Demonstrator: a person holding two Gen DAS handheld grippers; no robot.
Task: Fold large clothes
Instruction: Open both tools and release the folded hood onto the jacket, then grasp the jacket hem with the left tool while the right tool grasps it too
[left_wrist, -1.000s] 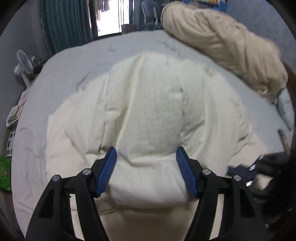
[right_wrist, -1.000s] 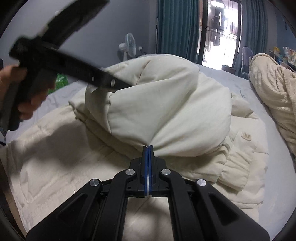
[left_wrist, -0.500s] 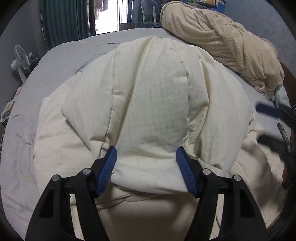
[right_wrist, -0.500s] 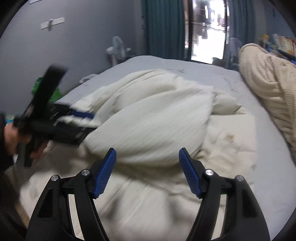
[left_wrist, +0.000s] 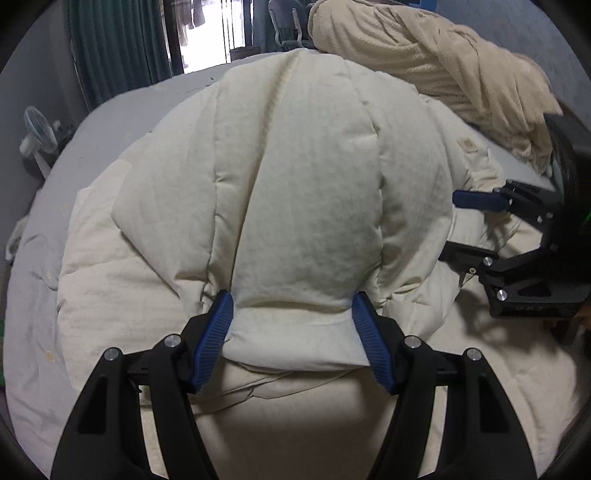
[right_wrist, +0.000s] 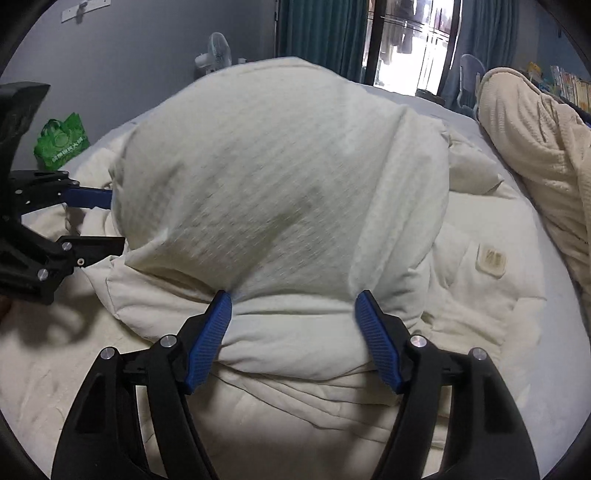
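A cream quilted padded coat (left_wrist: 295, 192) lies bunched on the grey bed; it also fills the right wrist view (right_wrist: 288, 192). My left gripper (left_wrist: 293, 325) is open, its blue pads on either side of a folded edge of the coat. My right gripper (right_wrist: 293, 325) is open around another thick fold. The right gripper also shows at the right of the left wrist view (left_wrist: 476, 221), open at the coat's side. The left gripper shows at the left of the right wrist view (right_wrist: 88, 218), open too.
A beige ribbed blanket (left_wrist: 436, 62) is heaped at the far right of the bed (left_wrist: 122, 122). A white fan (right_wrist: 218, 51) and a green bag (right_wrist: 61, 142) stand by the grey wall. Teal curtains (right_wrist: 321, 29) and a bright glass door are behind.
My right gripper has opened and let go of the coat, then moved in around a thick fold. Both grippers have come closer to the bunched coat.
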